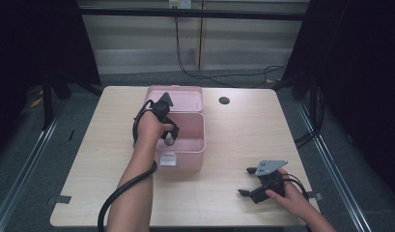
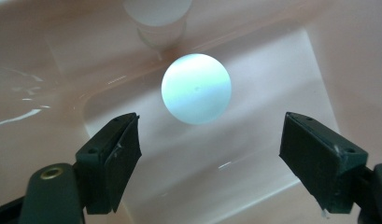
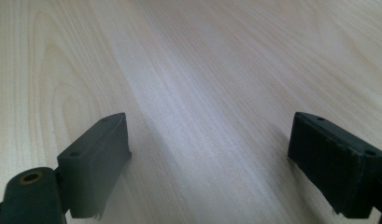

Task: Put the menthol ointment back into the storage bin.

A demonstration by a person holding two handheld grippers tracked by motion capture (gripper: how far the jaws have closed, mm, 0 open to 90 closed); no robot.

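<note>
An open pink plastic box (image 1: 197,145) stands at the table's middle, its lid (image 1: 185,96) tipped back. My left gripper (image 1: 168,139) points down into the box, held by a hand from above. In the left gripper view its jaws (image 2: 209,127) stand open and wide apart. A pale bluish-white ball (image 2: 196,88) lies on the box floor just beyond them, touching neither pad. A white round object (image 2: 156,18) stands behind the ball. My right gripper (image 1: 246,181) rests low over the table at the front right, open, with bare wood between its fingers (image 3: 209,135).
The light wooden table (image 1: 243,135) has a small dark hole (image 1: 224,100) behind and to the right of the box. A white latch (image 1: 167,159) sits on the box's front wall. Black cables run over the floor behind the table.
</note>
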